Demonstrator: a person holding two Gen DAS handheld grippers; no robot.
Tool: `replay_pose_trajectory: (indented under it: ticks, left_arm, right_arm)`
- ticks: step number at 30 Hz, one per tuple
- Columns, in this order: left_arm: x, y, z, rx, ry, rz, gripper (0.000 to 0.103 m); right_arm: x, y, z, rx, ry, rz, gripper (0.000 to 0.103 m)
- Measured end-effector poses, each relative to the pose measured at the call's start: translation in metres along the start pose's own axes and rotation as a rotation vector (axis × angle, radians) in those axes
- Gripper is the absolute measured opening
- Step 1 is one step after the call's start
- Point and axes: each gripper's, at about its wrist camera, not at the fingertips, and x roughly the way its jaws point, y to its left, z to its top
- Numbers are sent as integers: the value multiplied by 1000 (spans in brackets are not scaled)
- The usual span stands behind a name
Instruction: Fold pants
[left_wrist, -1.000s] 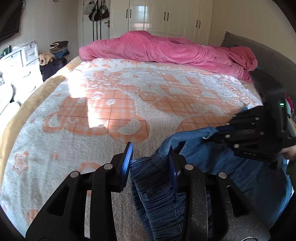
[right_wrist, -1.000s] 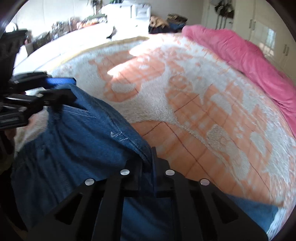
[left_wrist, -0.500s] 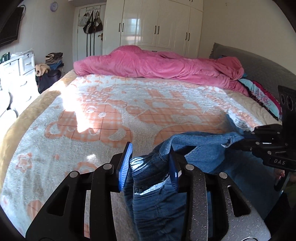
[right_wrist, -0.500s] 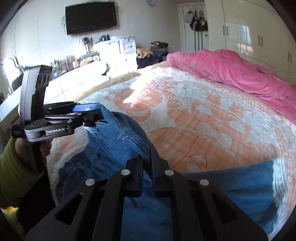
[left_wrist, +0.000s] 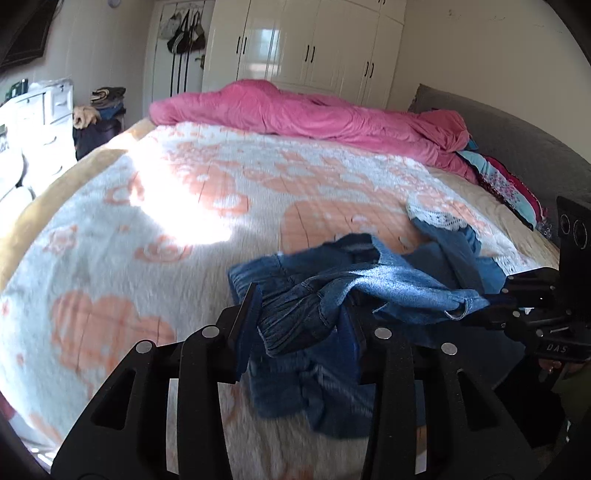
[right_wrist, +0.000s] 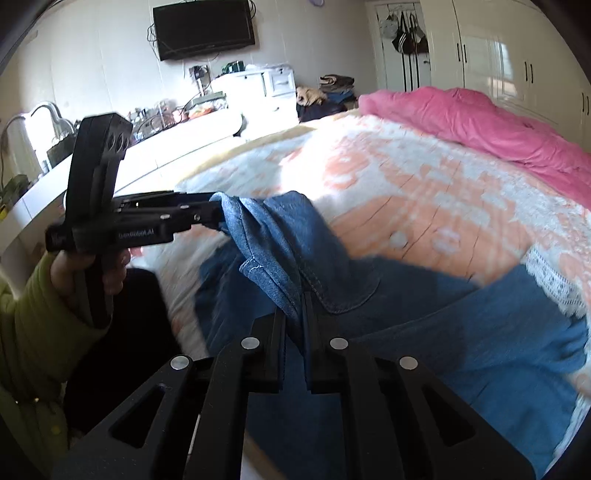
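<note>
Blue denim pants (left_wrist: 373, 284) with white lace cuffs (left_wrist: 436, 218) hang over the near edge of the bed, held up by the waistband. My left gripper (left_wrist: 299, 317) is shut on the bunched waistband at one end; it also shows in the right wrist view (right_wrist: 214, 214). My right gripper (right_wrist: 295, 314) is shut on the waistband's other end, and shows in the left wrist view (left_wrist: 487, 306). The pants (right_wrist: 424, 332) trail right across the bed, lace cuff (right_wrist: 550, 280) at the far end.
The bed carries a white and orange patterned blanket (left_wrist: 184, 192). A pink duvet (left_wrist: 314, 114) lies bunched along its far side, with pillows (left_wrist: 506, 184) by the grey headboard. White dressers (right_wrist: 266, 88), a wall TV (right_wrist: 203, 26) and wardrobes (left_wrist: 314, 44) surround the bed.
Both grippers have lifted the waistband higher and pulled it back. The pant legs and lace cuffs have come into view, dragged across the blanket.
</note>
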Motion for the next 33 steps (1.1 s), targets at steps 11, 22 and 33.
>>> replay_pose_trajectory:
  ticks: [11, 22, 33]
  left_arm:
    - [-4, 13, -35, -46, 145, 59, 47]
    - [-57, -4, -22, -42, 65, 24, 49]
    - [11, -20, -36, 19, 198, 52, 49]
  right_arm:
    - [26, 32, -40, -1, 124, 46, 10]
    - [40, 37, -51, 19, 183, 67, 18]
    - [-6, 32, -41, 83, 90, 79, 39]
